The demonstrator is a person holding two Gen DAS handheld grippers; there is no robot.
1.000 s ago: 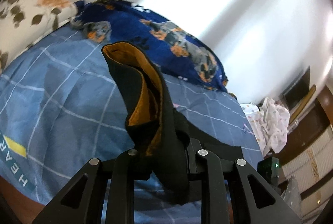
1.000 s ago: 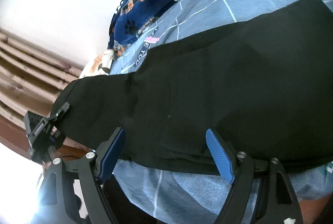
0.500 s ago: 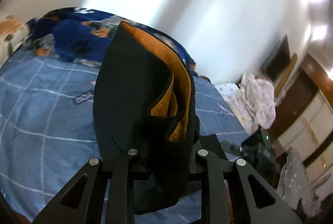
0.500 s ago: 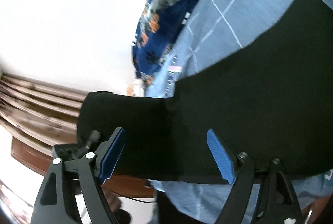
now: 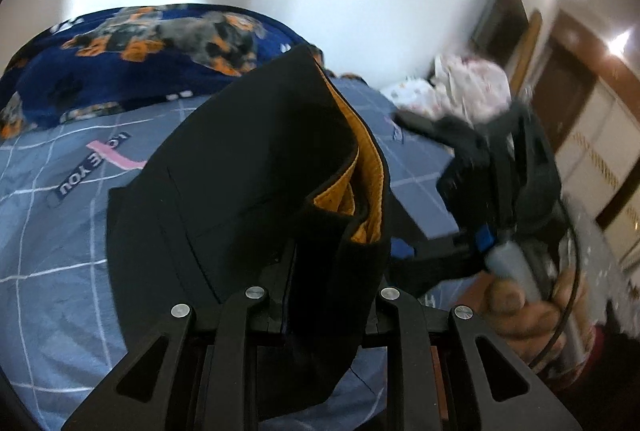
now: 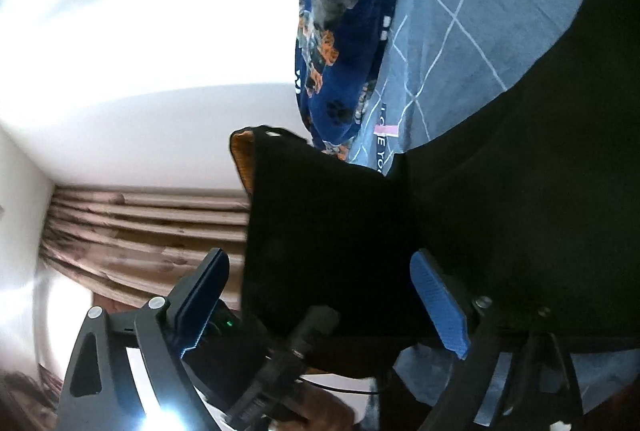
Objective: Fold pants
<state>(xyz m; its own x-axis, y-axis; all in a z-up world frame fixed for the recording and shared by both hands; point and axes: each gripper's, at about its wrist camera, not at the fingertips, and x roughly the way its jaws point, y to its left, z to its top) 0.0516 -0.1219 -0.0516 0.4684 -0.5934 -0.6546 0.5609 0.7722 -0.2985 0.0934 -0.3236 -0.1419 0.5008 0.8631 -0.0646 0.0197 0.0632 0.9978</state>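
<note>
The bed [image 5: 48, 251], under a blue checked sheet, carries the black pants [image 6: 520, 211], which drape half across it with one end lifted. They look soft, limp and light with a thicker orange-lined hem [image 5: 370, 167], so a doubled edge is probably the surest hold. The left hand-held gripper [image 5: 324, 271] pinches that lifted end, while the right hand-held gripper [image 6: 320, 307] stands spread, its blue pads [image 6: 440, 303] bracketing the cloth edge without clamping.
</note>
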